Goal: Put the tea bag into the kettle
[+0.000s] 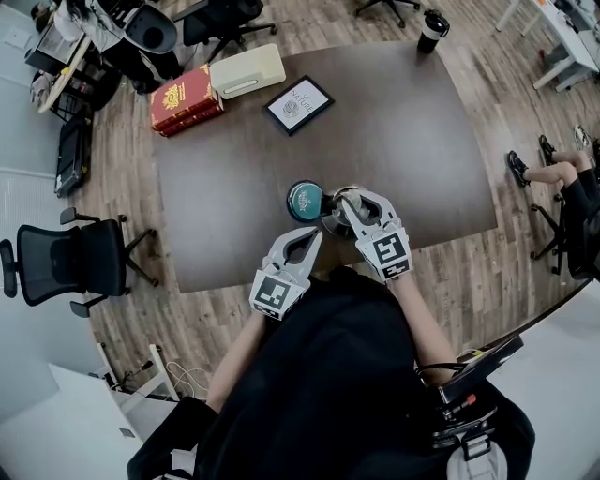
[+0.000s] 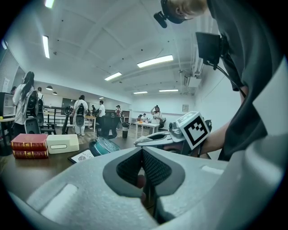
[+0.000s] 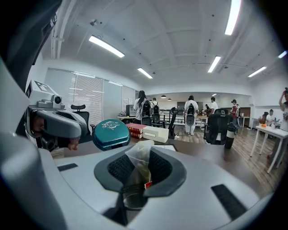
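Observation:
My right gripper (image 1: 345, 199) (image 3: 140, 152) is shut on a pale, translucent tea bag (image 3: 135, 173) with a small red tag, which stands upright between the pads. Straight below the jaws I see the round dark mouth of the kettle (image 3: 131, 197) (image 1: 331, 223), near the table's front edge. Its teal lid (image 1: 305, 200) (image 3: 111, 133) (image 2: 103, 146) is tilted up just to the left. My left gripper (image 1: 316, 234) (image 2: 143, 155) sits beside the kettle with its jaws shut. A small reddish thing shows low in their gap, and I cannot tell what it is.
On the dark table (image 1: 422, 159) at the far side lie red books (image 1: 186, 99), a cream box (image 1: 247, 70), a framed card (image 1: 298, 104) and a black tumbler (image 1: 432, 28). An office chair (image 1: 66, 262) stands left. A person's shoes (image 1: 518, 169) are at right.

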Demonstrator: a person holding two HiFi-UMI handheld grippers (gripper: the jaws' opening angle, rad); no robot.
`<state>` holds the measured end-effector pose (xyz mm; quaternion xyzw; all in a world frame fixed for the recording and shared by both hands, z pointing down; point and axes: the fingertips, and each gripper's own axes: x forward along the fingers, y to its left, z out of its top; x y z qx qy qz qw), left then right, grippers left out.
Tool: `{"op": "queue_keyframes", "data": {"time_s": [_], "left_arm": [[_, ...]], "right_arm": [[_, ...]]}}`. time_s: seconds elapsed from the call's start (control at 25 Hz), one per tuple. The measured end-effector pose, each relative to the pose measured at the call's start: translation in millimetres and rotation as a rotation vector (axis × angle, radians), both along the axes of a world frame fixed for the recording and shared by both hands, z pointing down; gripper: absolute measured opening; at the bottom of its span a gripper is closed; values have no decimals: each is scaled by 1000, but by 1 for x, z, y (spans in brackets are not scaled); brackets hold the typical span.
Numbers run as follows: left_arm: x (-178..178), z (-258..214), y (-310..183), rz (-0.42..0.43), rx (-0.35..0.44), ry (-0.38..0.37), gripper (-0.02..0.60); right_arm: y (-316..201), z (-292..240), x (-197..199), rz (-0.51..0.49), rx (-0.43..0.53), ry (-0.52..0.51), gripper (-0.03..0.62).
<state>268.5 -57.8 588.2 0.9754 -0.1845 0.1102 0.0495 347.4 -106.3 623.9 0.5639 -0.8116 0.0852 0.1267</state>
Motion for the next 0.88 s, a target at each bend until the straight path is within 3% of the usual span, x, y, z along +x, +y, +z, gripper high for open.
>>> {"op": "queue_keyframes", "data": {"time_s": [0.88], "left_arm": [[-1,-1,2,-10,0,4,3]], "right_arm": [[0,-1,-4,-25,11,-17,125]]}}
